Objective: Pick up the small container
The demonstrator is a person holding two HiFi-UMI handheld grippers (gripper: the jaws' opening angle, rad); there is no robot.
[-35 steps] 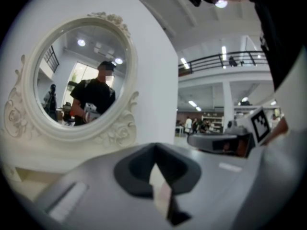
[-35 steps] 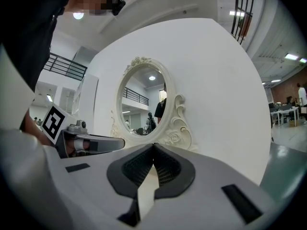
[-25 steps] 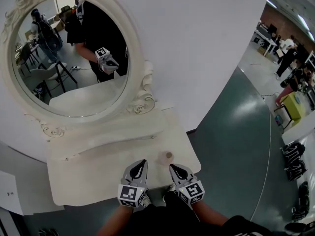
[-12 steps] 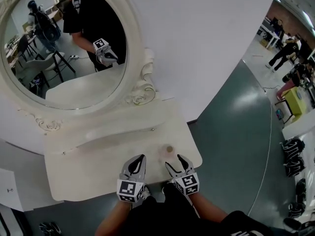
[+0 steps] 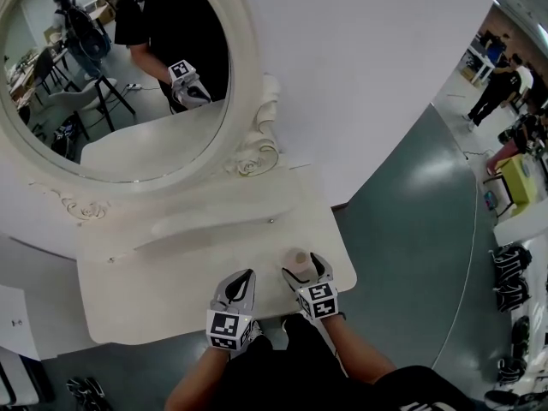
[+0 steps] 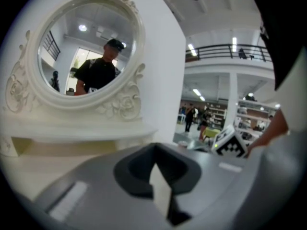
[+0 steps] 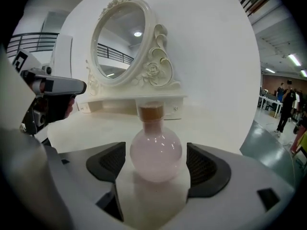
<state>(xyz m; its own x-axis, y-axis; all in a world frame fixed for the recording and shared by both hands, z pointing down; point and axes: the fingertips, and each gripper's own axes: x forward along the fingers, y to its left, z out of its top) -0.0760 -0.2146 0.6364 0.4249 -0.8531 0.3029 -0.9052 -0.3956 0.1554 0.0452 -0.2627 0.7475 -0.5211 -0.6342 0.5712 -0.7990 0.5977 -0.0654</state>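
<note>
Cream-white dressing-table top is carrying the small container, a round pink glass flask with a cork stopper, which is standing upright near the front right corner. The right gripper is now bracketing it, its jaws having just been opening wide, with one pad on each side of the bulb and a gap showing on both. A second ago it was hanging short of the flask. The approach is looking finished, and only the squeeze is remaining. The left gripper is waiting just beside, jaws together and empty, below the oval mirror in its carved white frame.
</note>
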